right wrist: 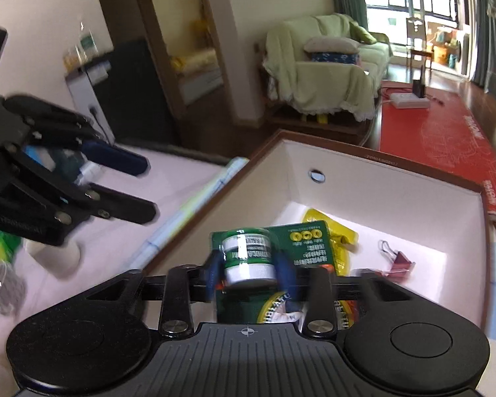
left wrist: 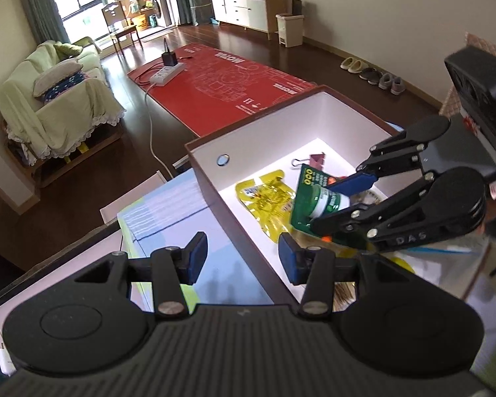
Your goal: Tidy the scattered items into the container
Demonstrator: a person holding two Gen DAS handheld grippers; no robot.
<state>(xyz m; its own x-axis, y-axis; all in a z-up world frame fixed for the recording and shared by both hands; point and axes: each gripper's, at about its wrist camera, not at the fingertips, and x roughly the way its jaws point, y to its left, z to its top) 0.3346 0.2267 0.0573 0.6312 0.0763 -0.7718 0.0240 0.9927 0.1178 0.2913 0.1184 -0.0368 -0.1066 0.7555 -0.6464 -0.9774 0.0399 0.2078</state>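
A white box with a brown rim [left wrist: 248, 139] [right wrist: 396, 172] stands on the table. Inside lie a yellow packet [left wrist: 264, 198] [right wrist: 342, 231] and a dark red binder clip [left wrist: 315, 160] [right wrist: 401, 261]. My right gripper [right wrist: 249, 273] [left wrist: 339, 201] is shut on a green blister card with a small white-and-green jar [right wrist: 248, 254] [left wrist: 327, 203], held over the inside of the box. My left gripper [left wrist: 241, 256] [right wrist: 147, 187] is open and holds nothing, hovering over the box's near-left wall.
A pale table surface with light printed sheets [left wrist: 168, 211] lies left of the box. Green and grey clutter [right wrist: 0, 264] sits at the table's left edge. Beyond are a red floor mat [left wrist: 221, 82], a covered sofa [left wrist: 59, 99] and a power strip [left wrist: 167, 74].
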